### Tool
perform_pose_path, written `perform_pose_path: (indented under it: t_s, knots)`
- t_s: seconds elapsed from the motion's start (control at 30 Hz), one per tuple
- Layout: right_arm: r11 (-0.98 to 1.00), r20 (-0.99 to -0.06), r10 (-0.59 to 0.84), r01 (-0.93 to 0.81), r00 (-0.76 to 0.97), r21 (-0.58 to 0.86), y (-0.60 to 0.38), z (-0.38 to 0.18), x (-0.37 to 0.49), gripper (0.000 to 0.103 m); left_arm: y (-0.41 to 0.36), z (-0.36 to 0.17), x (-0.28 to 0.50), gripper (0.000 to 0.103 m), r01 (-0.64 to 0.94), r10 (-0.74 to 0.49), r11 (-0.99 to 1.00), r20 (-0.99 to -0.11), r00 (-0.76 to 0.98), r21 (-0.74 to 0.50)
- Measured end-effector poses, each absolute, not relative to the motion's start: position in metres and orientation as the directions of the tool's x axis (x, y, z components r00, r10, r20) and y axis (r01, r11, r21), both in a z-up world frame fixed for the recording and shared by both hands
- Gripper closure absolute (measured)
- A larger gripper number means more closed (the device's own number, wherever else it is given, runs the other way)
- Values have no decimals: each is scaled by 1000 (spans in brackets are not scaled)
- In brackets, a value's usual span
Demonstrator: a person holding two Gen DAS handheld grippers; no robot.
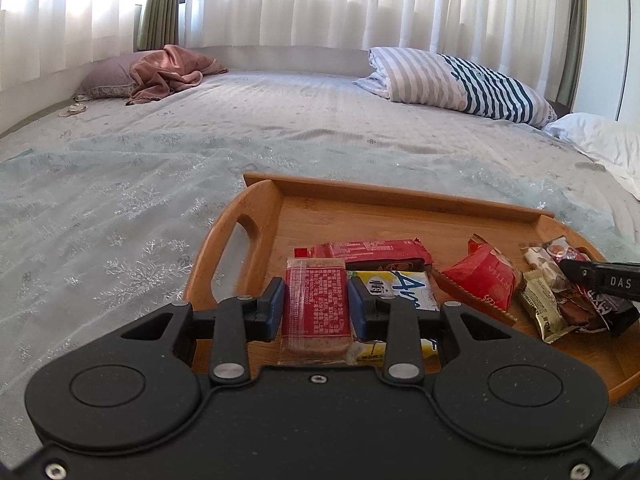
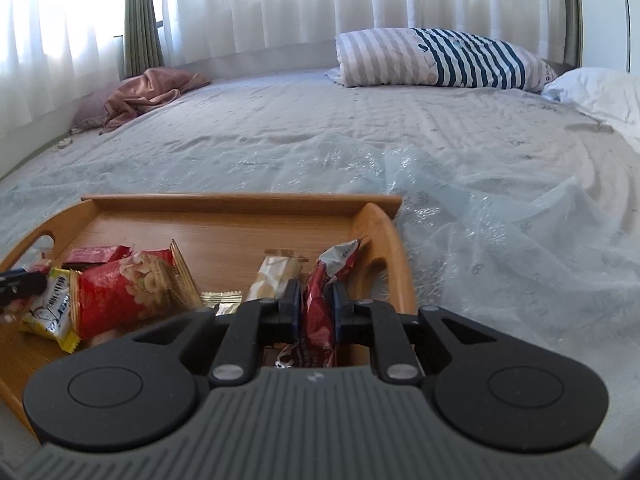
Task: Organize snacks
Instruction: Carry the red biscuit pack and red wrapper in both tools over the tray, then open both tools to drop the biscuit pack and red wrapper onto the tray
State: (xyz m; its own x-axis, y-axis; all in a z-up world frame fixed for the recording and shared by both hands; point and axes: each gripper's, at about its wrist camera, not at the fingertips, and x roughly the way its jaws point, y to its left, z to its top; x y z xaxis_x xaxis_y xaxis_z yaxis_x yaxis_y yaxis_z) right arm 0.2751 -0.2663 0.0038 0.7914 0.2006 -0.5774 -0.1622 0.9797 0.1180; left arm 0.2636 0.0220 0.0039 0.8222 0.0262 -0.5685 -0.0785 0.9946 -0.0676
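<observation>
A wooden tray (image 1: 256, 208) with handles lies on the bed and holds several snack packs. My left gripper (image 1: 316, 294) is shut on a red-labelled clear-wrapped bar (image 1: 314, 304), held over the tray's left part above a yellow and blue pack (image 1: 408, 286). A long red bar (image 1: 372, 252) and a red pouch (image 1: 486, 276) lie behind. My right gripper (image 2: 316, 302) is shut on a crumpled red and silver wrapper (image 2: 320, 300) at the tray's (image 2: 240, 202) right end, beside a beige bar (image 2: 276, 276). The right gripper's black tip (image 1: 600, 280) shows at the left wrist view's right edge.
The bed (image 1: 280, 120) is covered with a pale patterned sheet. A striped pillow (image 1: 460, 80) and a white pillow (image 1: 600, 140) lie at the far right. A pink blanket (image 1: 168, 72) on a mauve pillow lies far left. White curtains hang behind.
</observation>
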Motion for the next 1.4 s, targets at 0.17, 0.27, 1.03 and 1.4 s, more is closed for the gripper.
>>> perform_pose_path:
  t_s: [0.17, 0.27, 1.03, 1.4]
  knots:
    - [975, -575, 224, -172, 787, 143, -262, 4, 275, 84, 17, 2, 266, 71, -66, 18, 996, -567, 823, -64]
    - [970, -568, 241, -170, 787, 175, -260, 3, 275, 84, 14, 2, 268, 71, -60, 8, 995, -569, 822, -74]
    - [976, -502, 204, -136, 841, 169, -261, 9, 255, 31, -9, 6, 258, 33, -21, 13, 1000, -565, 825, -8]
    - [971, -446, 232, -180, 865, 156, -259, 31, 203, 14, -15, 21, 212, 12, -5, 18, 1000, -541, 841, 26]
